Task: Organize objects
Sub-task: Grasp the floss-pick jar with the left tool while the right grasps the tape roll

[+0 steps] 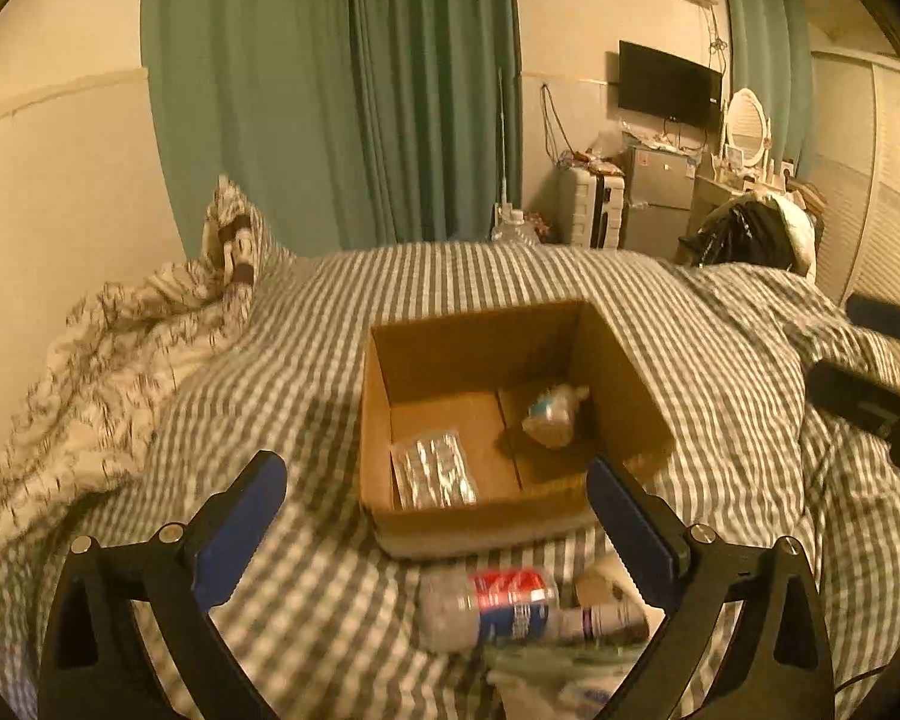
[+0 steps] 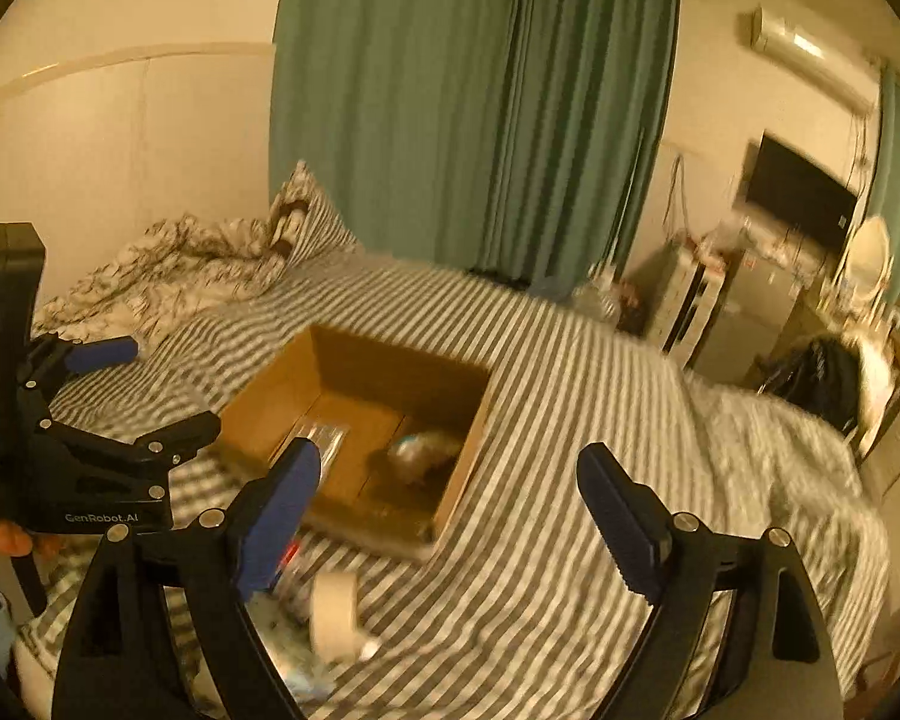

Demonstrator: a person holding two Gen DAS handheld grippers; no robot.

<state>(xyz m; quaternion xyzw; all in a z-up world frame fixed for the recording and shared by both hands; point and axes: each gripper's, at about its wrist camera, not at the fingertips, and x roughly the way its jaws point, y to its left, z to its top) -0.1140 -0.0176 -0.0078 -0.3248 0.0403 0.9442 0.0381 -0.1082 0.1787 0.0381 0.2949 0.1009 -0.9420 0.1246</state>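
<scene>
Holding both tools with jaws wide apart and nothing between them, you have the left tool (image 1: 435,492) and right tool (image 2: 450,480) above the striped bed (image 1: 306,300). Just ahead sits an open cardboard box (image 1: 618,372) containing a foil blister pack (image 1: 435,468) and a clear wrapped bundle (image 1: 552,414). Near you, outside the box, lie a red-and-blue labelled bottle (image 1: 492,606) and a tape roll (image 2: 333,615).

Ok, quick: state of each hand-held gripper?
Left hand-held gripper: open, holding nothing.
Right hand-held gripper: open, holding nothing.
</scene>
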